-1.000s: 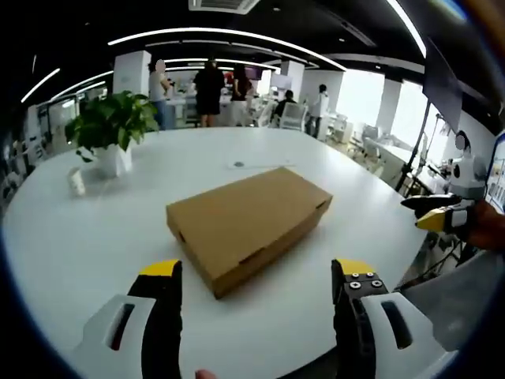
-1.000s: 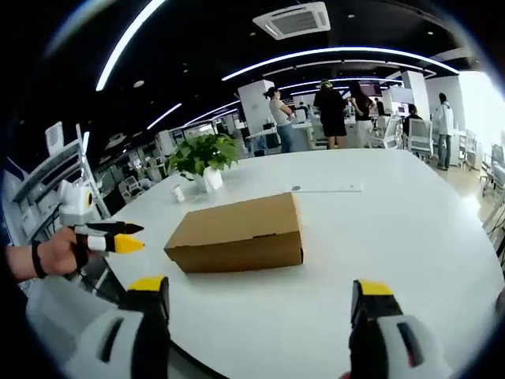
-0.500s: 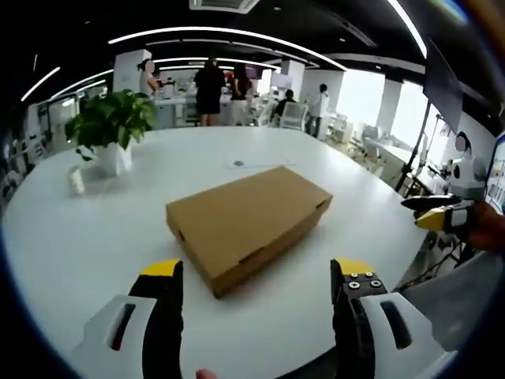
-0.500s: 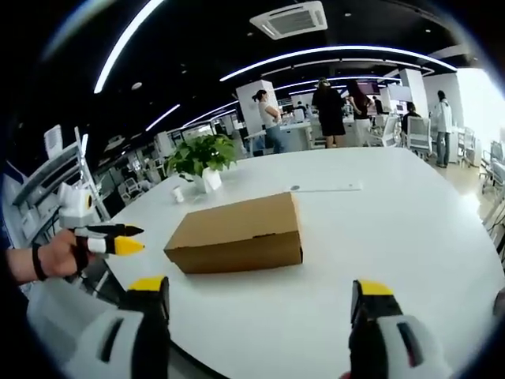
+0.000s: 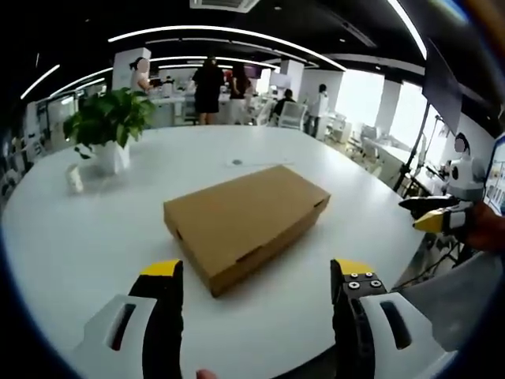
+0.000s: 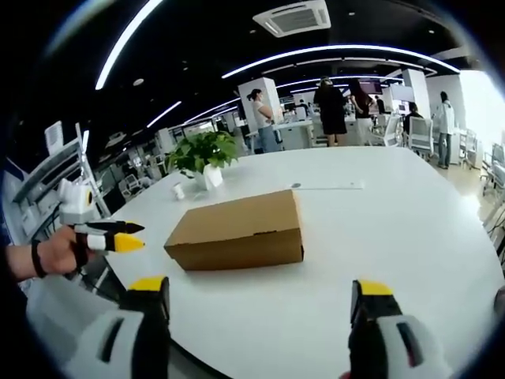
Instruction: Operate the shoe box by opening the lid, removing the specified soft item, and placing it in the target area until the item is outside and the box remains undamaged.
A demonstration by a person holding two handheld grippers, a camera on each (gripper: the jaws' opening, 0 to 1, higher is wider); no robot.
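A brown cardboard shoe box (image 5: 243, 222) lies on the white round table (image 5: 87, 237) with its lid down; from the other side it appears as the same shut box (image 6: 239, 230). My left gripper (image 5: 256, 276) hovers open near the table's front edge, short of the box, with nothing between its yellow-tipped jaws. My right gripper (image 6: 260, 294) is open too, a little short of the box. The right gripper (image 5: 430, 215) enters the left gripper view at the far right, and the left gripper (image 6: 110, 236) enters the right gripper view at the left, held by a hand.
A potted green plant (image 5: 109, 126) in a white pot stands at the table's far left, with a small white cup (image 5: 76, 180) beside it. A thin flat item (image 5: 245, 163) lies beyond the box. Several people stand in the office behind.
Both views have shifted only slightly; the box has not moved. A person in the background has walked on.
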